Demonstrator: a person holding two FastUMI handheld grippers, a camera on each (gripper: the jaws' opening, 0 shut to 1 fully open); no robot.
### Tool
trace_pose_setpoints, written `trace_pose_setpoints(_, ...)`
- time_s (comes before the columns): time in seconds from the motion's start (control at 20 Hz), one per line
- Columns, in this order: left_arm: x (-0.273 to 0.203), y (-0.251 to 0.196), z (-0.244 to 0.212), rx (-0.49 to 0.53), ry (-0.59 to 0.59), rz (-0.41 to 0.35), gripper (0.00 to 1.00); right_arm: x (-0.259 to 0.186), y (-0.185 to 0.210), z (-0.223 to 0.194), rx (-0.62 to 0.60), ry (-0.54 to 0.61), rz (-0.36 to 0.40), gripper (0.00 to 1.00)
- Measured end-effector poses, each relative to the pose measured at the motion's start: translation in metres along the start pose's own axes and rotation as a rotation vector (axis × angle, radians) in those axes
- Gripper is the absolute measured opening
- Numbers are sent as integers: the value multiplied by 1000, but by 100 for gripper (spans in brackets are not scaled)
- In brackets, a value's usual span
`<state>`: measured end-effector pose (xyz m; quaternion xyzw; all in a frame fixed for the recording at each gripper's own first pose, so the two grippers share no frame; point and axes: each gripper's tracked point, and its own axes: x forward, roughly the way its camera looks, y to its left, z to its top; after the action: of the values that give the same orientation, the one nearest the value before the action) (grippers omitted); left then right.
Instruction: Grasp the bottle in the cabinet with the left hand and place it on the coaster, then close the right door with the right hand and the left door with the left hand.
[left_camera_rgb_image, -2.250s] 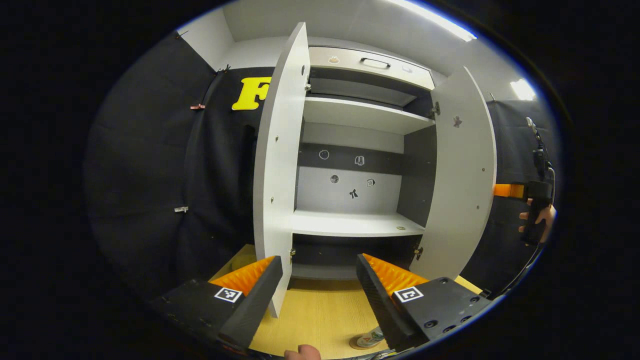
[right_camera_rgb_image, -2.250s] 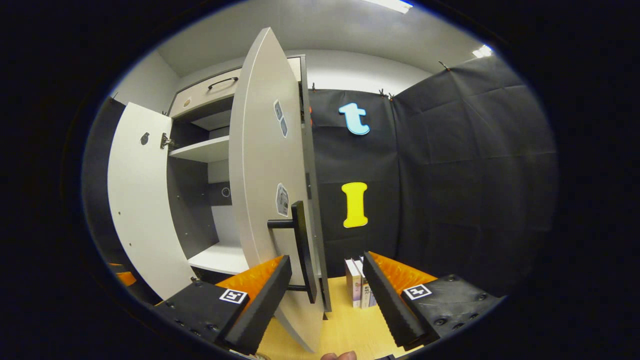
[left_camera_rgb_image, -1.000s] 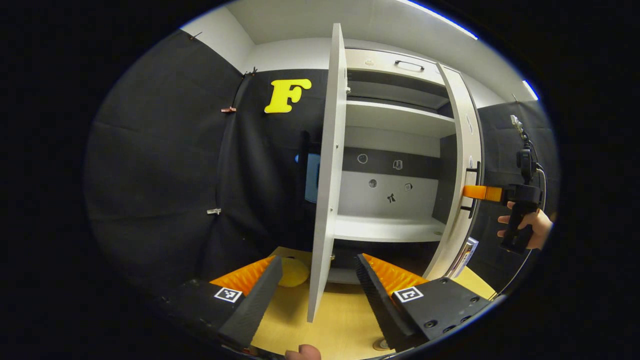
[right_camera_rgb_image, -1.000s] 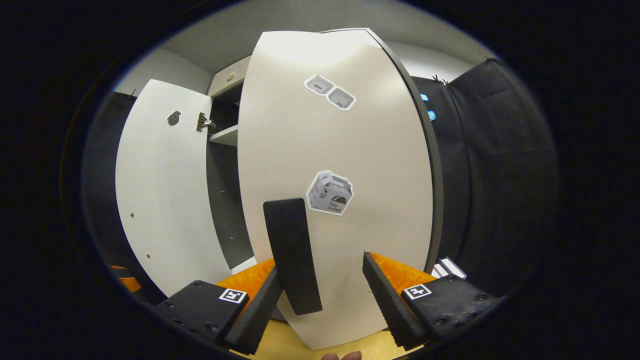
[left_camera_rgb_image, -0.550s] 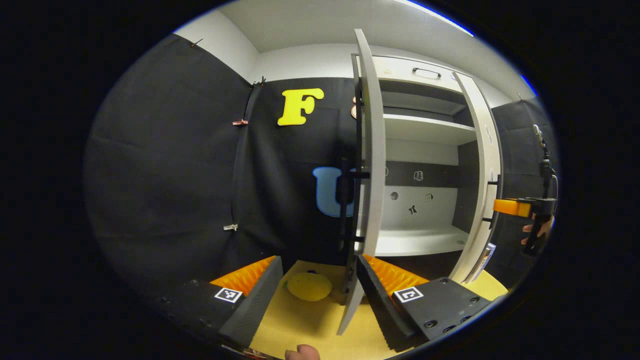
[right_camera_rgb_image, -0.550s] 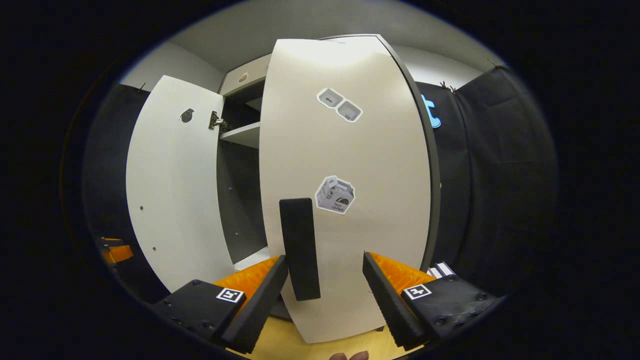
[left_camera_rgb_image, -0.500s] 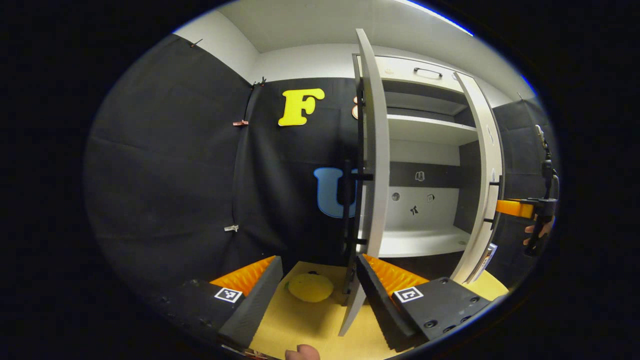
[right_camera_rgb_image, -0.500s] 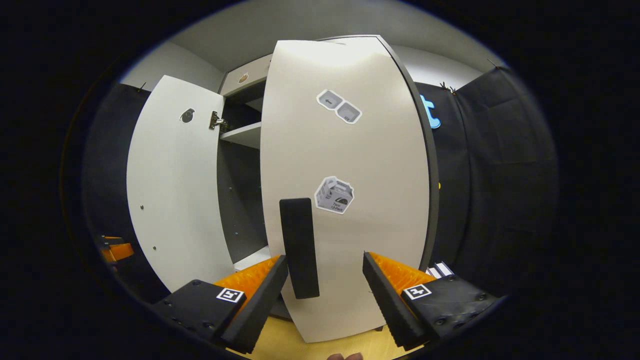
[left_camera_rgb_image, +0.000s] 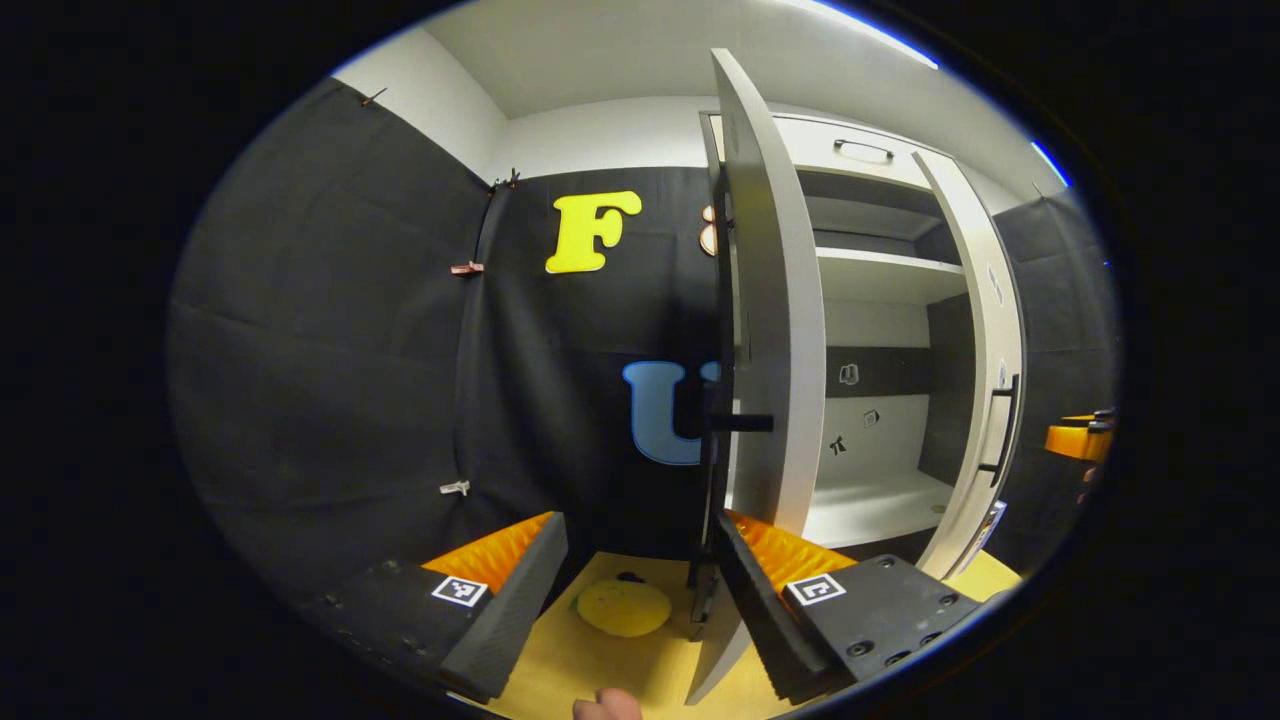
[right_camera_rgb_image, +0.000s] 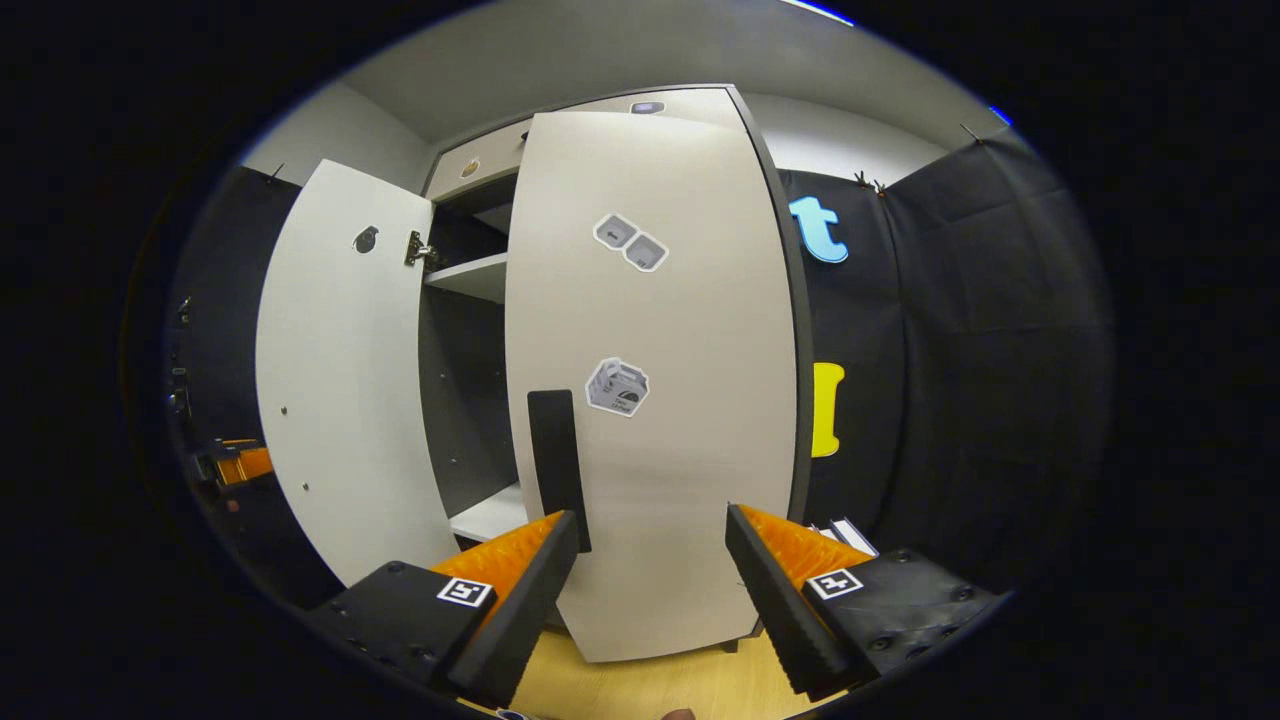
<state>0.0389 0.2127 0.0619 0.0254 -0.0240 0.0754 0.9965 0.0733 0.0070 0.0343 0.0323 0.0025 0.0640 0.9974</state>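
Jaws of both grippers spread and empty — left gripper (left_camera_rgb_image: 635, 580) beside the left door (left_camera_rgb_image: 775, 330), still wide open; swung hard, it could clip the nearly closed right door (right_camera_rgb_image: 650, 400).

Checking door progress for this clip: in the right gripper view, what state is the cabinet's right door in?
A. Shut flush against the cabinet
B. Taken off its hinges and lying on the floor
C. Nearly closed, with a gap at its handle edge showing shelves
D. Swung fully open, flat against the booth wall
C: the right door faces the camera almost squarely, yet a dark gap beside its black handle reveals a shelf.
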Motion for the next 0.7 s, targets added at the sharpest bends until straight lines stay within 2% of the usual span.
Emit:
trace_pose_setpoints(0.35, -6, -48, 2, -13, 7, -84, 93, -16, -12, 2, -20, -3, -40, 97)
trace_pose_setpoints(0.4, -6, -56, 1, -10, 6, -96, 91, -19, -17, 5, -24, -12, -46, 97)
trace_pose_setpoints(0.7, 0, -103, 0, -61, 23, -175, 93, -31, -40, 7, -2, -8, -70, 97)
